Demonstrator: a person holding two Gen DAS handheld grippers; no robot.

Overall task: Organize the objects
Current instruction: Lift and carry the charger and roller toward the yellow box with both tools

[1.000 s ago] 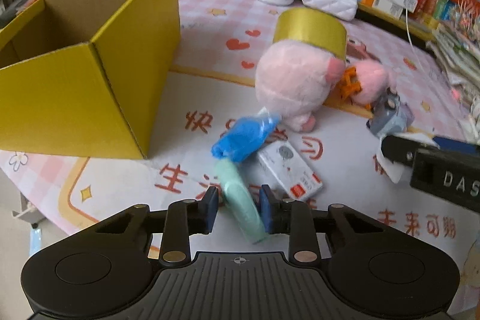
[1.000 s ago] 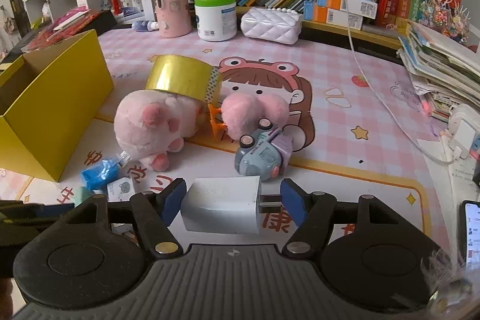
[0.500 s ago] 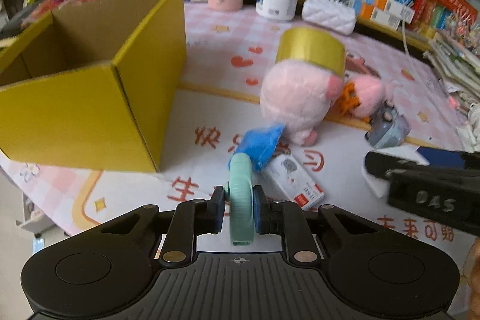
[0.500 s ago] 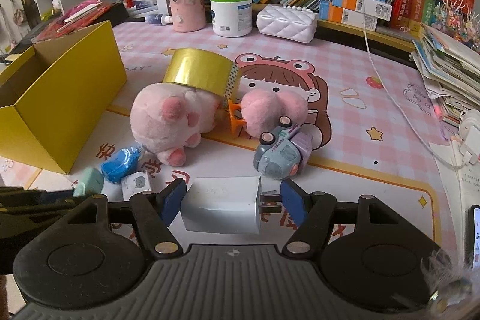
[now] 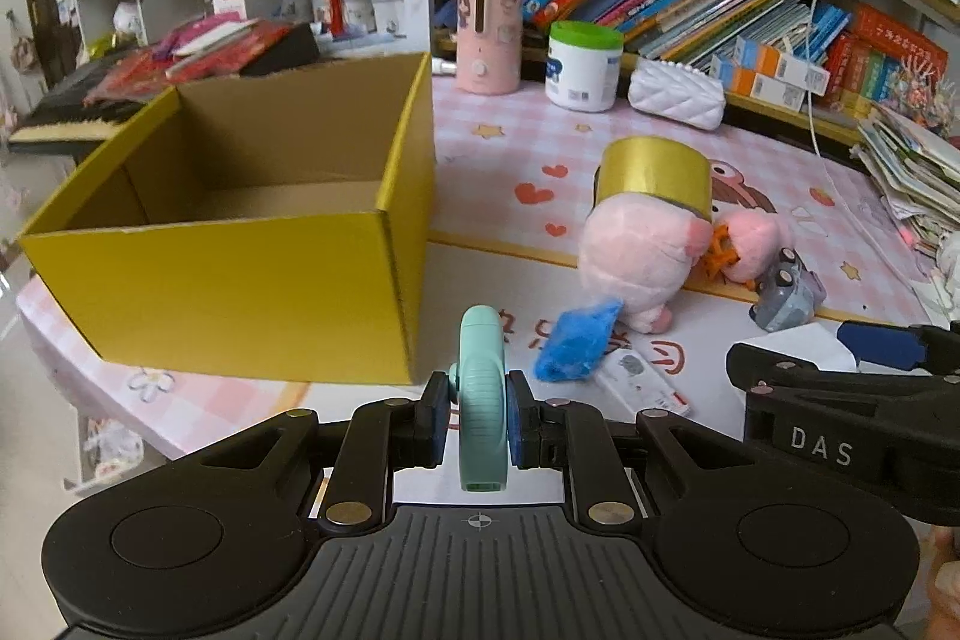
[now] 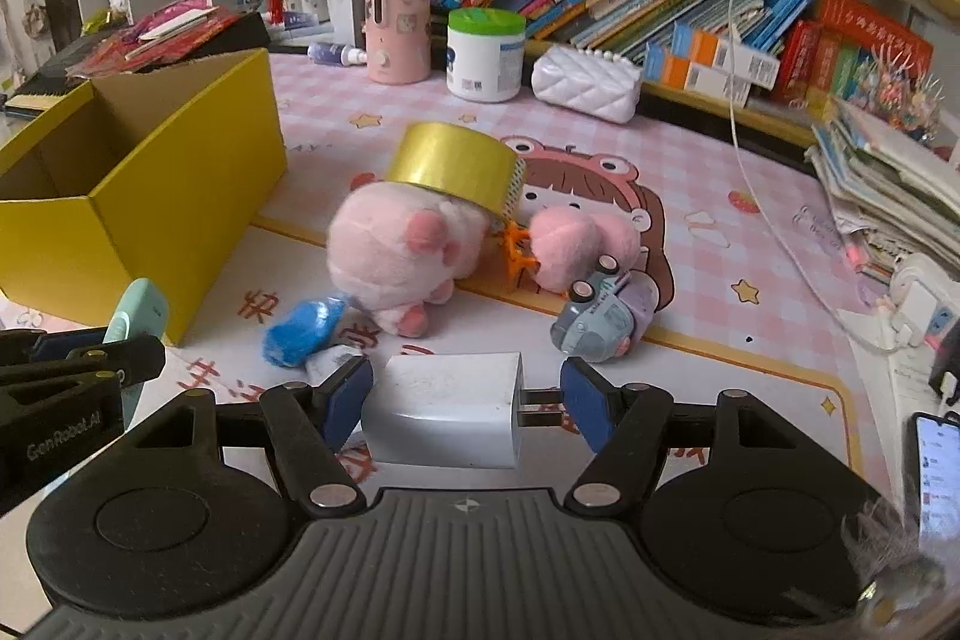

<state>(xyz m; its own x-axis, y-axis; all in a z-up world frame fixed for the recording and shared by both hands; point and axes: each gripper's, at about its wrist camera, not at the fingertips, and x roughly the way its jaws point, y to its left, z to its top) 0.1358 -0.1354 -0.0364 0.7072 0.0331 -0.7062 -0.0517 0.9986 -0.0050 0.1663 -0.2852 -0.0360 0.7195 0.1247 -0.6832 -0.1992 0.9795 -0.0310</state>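
My left gripper (image 5: 478, 415) is shut on a flat mint-green gadget (image 5: 482, 400), held on edge above the table's front. It hangs just right of the front corner of the open yellow cardboard box (image 5: 240, 280). My right gripper (image 6: 462, 403) is shut on a white charger plug (image 6: 444, 415), its prongs against the right pad. Still on the mat: a pink plush (image 6: 402, 250) with a roll of gold tape (image 6: 453, 166) on top, a blue wrapped item (image 6: 300, 331), a small white card pack (image 5: 645, 382) and a grey toy car (image 6: 600, 322).
A pink dispenser (image 6: 396, 22), a green-lidded tub (image 6: 486, 55) and a white quilted pouch (image 6: 585, 85) line the back edge before rows of books. A paper stack (image 6: 888, 184) and a phone (image 6: 936, 466) sit at the right. A white cable (image 6: 774, 220) crosses the mat.
The left gripper closed on the mint gadget, turned it on edge and lifted it off the mat toward the yellow box. The right gripper, with the plug, rose and shifted a little.
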